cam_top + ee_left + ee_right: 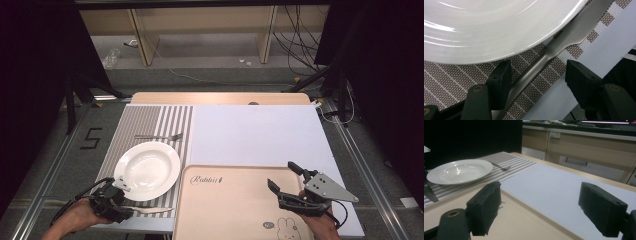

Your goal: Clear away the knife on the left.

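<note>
Left gripper point(536, 75), jaws apart, straddles the knife point(564, 42) handle lying on the striped placemat point(449, 80) near the white plate point(148, 170). Right gripper point(284, 177) is released above the beige tray point(225, 210).

The left gripper point(116, 200) sits at a silver table knife point(150, 210) beside a round white plate point(147, 170); the right gripper point(283, 181) hovers wide-jawed over a beige tray point(220, 210).

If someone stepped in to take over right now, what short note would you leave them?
Left gripper: jaws open astride the knife handle, one jaw touching it, not yet clamped.
Right gripper: open, holding nothing, above the beige tray.
Knife lies on the striped placemat beside the white plate; fork lies beyond the plate.
Done: knife reached. Left: probably gripping and lifting it.
</note>
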Demonstrator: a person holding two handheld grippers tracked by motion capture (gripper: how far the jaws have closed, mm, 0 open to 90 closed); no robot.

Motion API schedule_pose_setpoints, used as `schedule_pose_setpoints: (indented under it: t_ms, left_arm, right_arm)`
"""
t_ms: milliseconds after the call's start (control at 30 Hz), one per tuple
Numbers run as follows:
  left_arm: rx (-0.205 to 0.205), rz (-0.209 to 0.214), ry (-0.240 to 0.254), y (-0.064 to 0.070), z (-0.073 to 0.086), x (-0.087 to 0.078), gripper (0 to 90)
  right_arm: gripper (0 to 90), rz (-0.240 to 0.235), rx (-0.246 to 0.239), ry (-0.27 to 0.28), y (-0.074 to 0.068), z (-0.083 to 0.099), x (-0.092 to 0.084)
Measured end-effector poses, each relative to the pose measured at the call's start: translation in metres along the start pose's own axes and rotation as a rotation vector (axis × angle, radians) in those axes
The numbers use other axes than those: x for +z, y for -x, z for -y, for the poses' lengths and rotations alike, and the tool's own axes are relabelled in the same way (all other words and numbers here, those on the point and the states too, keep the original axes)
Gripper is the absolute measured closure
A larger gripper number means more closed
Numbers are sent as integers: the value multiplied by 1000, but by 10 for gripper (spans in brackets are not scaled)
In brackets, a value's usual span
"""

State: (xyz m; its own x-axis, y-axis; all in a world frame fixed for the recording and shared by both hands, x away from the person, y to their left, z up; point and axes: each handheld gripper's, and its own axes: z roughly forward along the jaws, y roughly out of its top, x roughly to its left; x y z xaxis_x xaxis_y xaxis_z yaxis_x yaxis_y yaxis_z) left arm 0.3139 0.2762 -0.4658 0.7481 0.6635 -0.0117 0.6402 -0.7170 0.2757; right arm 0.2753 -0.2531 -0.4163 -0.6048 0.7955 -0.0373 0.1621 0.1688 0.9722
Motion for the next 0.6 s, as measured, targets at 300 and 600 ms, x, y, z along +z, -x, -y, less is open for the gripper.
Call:
schedule_pose_setpoints:
  t_ms: [300,600]
  left_arm:
    - [52,-28,-56,2,-4,0,485]
    - [93,-15,-102,2,-7,-1,587]
  right_arm:
    - [196,-6,-5,-7,-1,0,0]
    - [201,-10,-18,-5,-2,0,1]
